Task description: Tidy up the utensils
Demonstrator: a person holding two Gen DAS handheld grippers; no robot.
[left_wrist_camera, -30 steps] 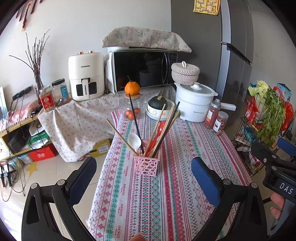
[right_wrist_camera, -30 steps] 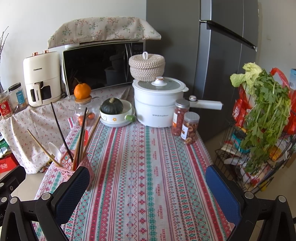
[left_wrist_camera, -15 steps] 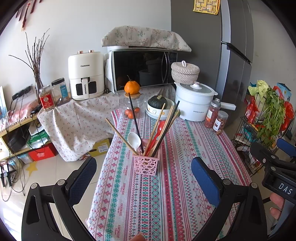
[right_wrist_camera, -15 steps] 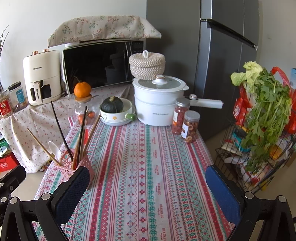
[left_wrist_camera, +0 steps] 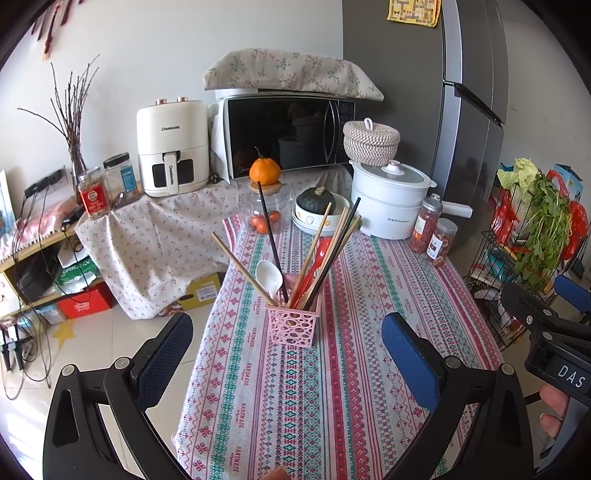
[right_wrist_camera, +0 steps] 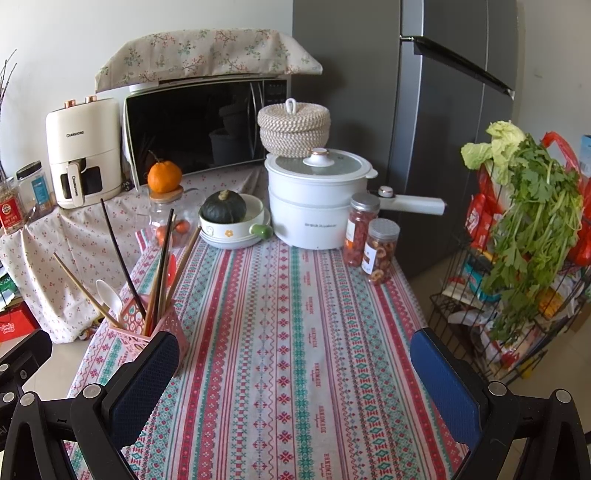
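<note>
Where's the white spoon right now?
The white spoon stands bowl-up in the pink holder on the striped tablecloth, on its left side among the chopsticks; in the right wrist view it is far left.

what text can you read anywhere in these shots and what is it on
"CHANGHONG": front and handle of the white air fryer.
"HANDMADE": repeated along the stripes of the tablecloth.
"DAS": label on the right hand-held gripper, seen from the left wrist view.
White pot: small grey brand line, too blurred to read.
Jar labels and red-label jar: too small to read.
Yellow fridge sheet: unreadable.
</note>
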